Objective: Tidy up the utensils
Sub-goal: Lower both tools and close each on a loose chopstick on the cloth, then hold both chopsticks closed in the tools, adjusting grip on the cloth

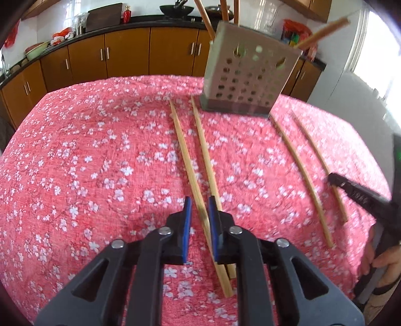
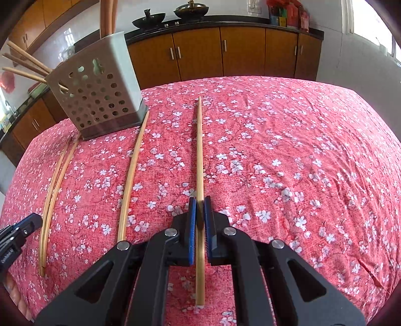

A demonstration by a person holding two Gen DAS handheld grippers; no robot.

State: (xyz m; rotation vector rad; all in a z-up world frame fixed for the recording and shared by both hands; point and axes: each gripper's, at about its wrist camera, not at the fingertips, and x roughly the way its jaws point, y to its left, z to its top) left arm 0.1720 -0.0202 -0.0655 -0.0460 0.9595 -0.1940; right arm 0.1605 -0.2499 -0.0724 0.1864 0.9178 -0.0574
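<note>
A perforated grey utensil holder (image 1: 248, 80) stands on the pink floral tablecloth (image 1: 87, 163) with several chopsticks in it; it also shows in the right wrist view (image 2: 102, 97). My left gripper (image 1: 200, 203) is open, its jaws either side of the left chopstick (image 1: 190, 173) of a pair; the other chopstick (image 1: 204, 153) lies beside it. My right gripper (image 2: 199, 203) is nearly closed around a single chopstick (image 2: 199, 150) that lies on the cloth. Another chopstick (image 2: 131, 173) and the pair (image 2: 54, 185) lie to its left.
Two more chopsticks (image 1: 300, 175) lie right of the holder in the left wrist view, near the right gripper (image 1: 356, 193). Wooden kitchen cabinets (image 1: 125, 55) and a black countertop with pans (image 2: 150, 18) stand behind the table.
</note>
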